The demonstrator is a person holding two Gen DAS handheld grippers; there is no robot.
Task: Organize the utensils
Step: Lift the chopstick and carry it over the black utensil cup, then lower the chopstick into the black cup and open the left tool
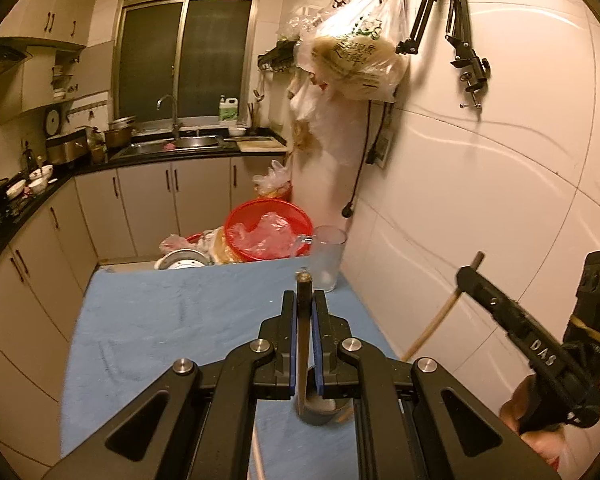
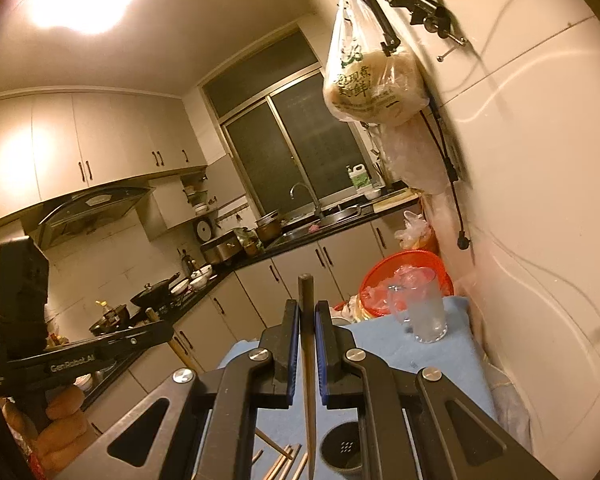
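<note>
Both grippers carry a chopstick above a bench covered with a blue cloth. The left gripper is clamped on a dark chopstick held roughly upright, its lower end reaching down into the grey utensil holder that stands on the cloth directly below the fingers. The right gripper is likewise clamped on a second chopstick, held aloft with its tapered tip pointing down just left of the same holder. More loose chopsticks lie on the cloth beside the holder, and a clear glass cup stands near the far corner of the bench by the wall.

Judged step: depositing chopsticks into the holder, with the left one about to be let go and the right one queued. The next move appears to call for parting the left fingers so the stick drops inside, then shifting the right stick sideways over the holder's mouth before lowering it. The task seems partly done, since several chopsticks remain on the cloth.
</note>
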